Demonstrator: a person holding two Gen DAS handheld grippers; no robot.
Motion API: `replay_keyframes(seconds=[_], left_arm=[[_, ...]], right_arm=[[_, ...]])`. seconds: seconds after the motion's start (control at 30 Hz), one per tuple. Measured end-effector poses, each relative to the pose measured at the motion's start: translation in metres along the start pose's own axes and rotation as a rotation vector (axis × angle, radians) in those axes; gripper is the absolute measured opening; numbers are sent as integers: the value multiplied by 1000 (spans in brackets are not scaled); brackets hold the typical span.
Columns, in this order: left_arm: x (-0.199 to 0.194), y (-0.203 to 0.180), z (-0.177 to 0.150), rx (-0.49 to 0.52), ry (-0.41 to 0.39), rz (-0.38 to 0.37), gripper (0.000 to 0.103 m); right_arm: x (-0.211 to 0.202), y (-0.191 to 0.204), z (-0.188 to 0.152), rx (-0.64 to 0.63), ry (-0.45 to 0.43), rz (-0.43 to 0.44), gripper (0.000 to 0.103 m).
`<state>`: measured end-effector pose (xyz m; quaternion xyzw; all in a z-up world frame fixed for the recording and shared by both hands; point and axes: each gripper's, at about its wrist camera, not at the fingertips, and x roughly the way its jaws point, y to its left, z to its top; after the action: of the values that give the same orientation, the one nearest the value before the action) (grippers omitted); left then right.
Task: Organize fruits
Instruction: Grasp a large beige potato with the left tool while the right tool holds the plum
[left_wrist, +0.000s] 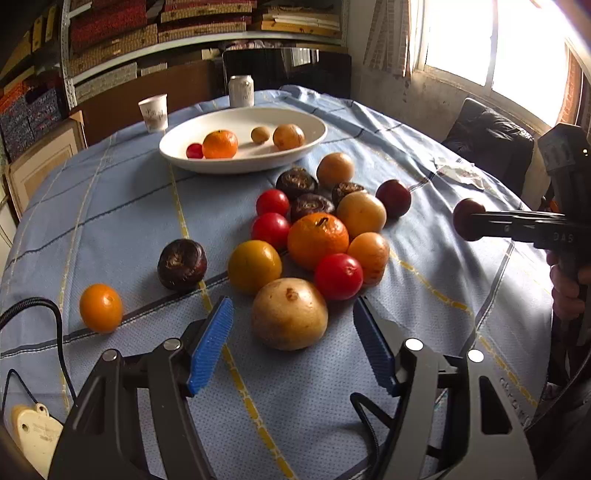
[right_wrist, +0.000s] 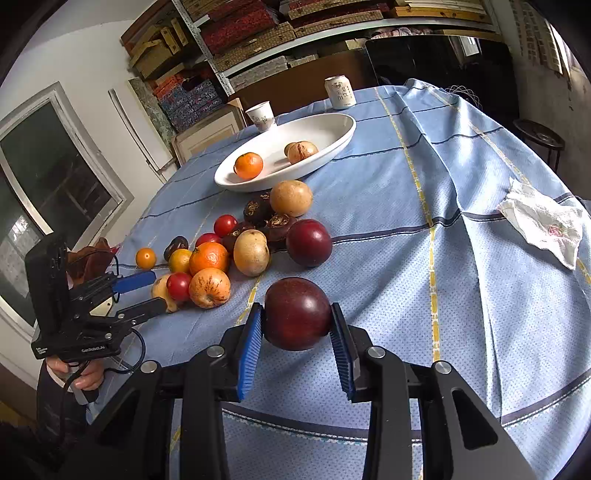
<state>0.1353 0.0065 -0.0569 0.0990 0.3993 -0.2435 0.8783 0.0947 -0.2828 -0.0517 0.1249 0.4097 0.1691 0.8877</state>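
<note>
Fruits heaped loose on blue tablecloth (left_wrist: 110, 206), short of white dish (left_wrist: 317, 127). Dark red plum (right_wrist: 297, 314) clamped between right gripper (right_wrist: 297, 339) pads, off the cloth. Left gripper (left_wrist: 291, 341) apart, pads either side of tan fruit (left_wrist: 290, 314), not touching. Best closed squarely across its middle, gently, without nudging red tomato (left_wrist: 338, 276) beside it; plum carried over to dish.

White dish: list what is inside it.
The white dish holds a mandarin, a cherry tomato and two tan fruits. The near rim hides the fruits' undersides.
</note>
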Motion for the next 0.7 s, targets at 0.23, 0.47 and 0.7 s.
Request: replay_keyframes(seconds=[0.23,0.47,0.7], left_arm=[[20,1,0,10,93,24,58],[25,-1,4,11,107,19,46],[16,1,2,-13,121,48,45]], right_arm=[[4,3,0,-15,10,-2,37],[4,8,-1,-29,14,6,37],[-3,13,4,-59,4,9,37]])
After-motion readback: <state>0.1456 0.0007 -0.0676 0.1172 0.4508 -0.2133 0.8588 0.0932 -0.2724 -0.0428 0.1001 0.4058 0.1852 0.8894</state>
